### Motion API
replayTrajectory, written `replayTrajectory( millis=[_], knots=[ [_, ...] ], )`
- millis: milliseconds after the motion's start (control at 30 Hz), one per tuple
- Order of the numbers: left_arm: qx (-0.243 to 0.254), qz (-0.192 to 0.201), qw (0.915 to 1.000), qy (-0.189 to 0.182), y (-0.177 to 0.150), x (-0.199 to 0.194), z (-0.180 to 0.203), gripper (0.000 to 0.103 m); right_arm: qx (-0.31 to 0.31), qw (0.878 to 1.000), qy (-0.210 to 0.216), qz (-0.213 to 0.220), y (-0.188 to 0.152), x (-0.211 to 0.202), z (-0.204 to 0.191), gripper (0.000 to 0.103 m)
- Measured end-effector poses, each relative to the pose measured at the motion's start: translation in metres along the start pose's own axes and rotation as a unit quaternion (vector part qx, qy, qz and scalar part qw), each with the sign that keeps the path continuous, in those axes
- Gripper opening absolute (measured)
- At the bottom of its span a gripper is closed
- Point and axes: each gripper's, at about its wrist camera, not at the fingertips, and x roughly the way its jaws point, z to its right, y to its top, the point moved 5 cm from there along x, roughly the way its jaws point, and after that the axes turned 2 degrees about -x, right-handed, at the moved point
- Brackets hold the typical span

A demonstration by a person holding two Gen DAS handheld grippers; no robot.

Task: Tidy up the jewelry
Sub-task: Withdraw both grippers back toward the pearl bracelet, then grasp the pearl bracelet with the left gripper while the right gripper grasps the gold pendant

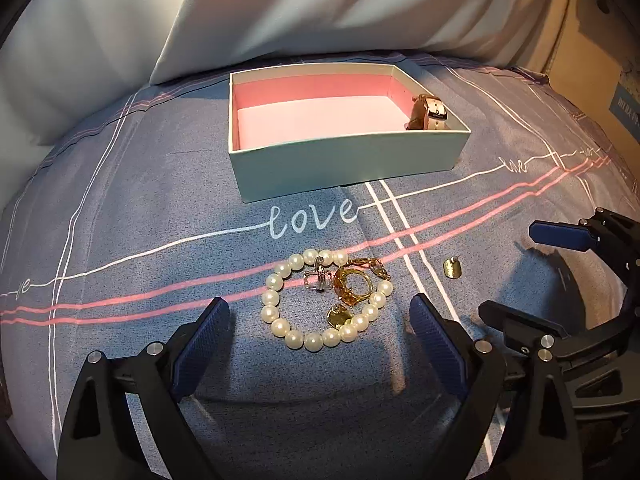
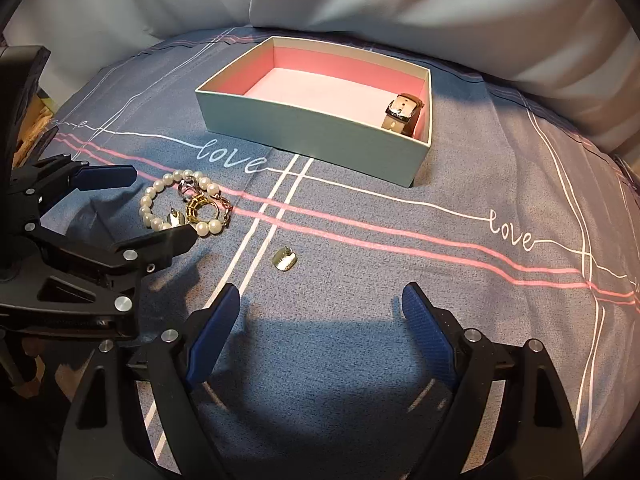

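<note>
**A:** While the box (image 1: 348, 160) sits open on the bed (image 1: 160, 200), why is only the watch (image 1: 430, 114) inside it?

**B:** My guess is the sorting has barely begun. The watch leans in the box's right-hand corner; everything else lies on the bedspread in front of the box.

**A:** And the tools?

**B:** The left tool (image 1: 320, 332) has its jaws spread wide with nothing between the pads, and it is angled down at the pearl bracelet (image 1: 276, 312). The gold ring (image 1: 354, 286), a silver ring (image 1: 318, 280) and a small gold charm (image 1: 339, 317) lie heaped inside the bracelet's loop, so a grab there could catch several pieces at once.

**A:** The right one?

**B:** The right tool (image 2: 320, 308) is also wide open and empty. It is just beside the left, pointed toward the lone gold tag (image 2: 284, 260) lying apart from the heap, near the white stripes. Each hand seems to be taking its own piece.
</note>
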Motion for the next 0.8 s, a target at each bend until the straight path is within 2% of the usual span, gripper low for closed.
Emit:
replayTrajectory(
  millis=[67,133,233,300,433,567,633,667,700,800],
  knots=[
    [0.018,-0.026,0.9993,0.018,-0.005,0.017,0.001,0.092,-0.001,1.0,0.004,0.0,0.0,0.003,-0.002,0.083],
    [0.027,-0.012,0.9994,0.02,-0.003,0.02,0.002,0.092,-0.006,1.0,0.002,-0.003,0.001,0.006,-0.003,0.083],
    [0.017,-0.012,0.9998,0.002,-0.001,0.021,-0.003,0.092,-0.007,1.0,0.007,-0.005,0.003,0.011,-0.005,0.083],
    [0.021,-0.01,0.9997,0.004,0.001,0.022,-0.004,0.086,-0.006,1.0,0.012,-0.005,0.005,0.014,-0.006,0.083],
    [0.027,-0.003,0.9996,-0.002,0.002,0.021,-0.003,0.083,0.001,1.0,0.021,-0.01,0.007,0.021,-0.004,0.083],
    [0.027,0.014,0.9994,-0.015,0.006,0.017,-0.002,0.057,-0.005,1.0,0.026,-0.009,0.008,0.023,-0.006,0.083],
    [0.016,0.017,0.9996,-0.018,0.008,0.015,-0.006,0.048,-0.008,0.999,0.029,-0.009,0.01,0.025,-0.009,0.083],
    [0.006,0.02,0.9995,-0.025,0.01,0.014,-0.009,0.037,-0.01,0.999,0.03,-0.009,0.011,0.025,-0.011,0.083],
    [-0.007,0.019,0.9992,-0.034,0.012,0.013,-0.012,0.032,-0.012,0.999,0.032,-0.007,0.013,0.026,-0.013,0.082],
    [-0.035,0.018,0.9977,-0.055,0.015,0.011,-0.019,0.027,-0.02,0.999,0.038,-0.006,0.017,0.029,-0.019,0.075]
  ],
)
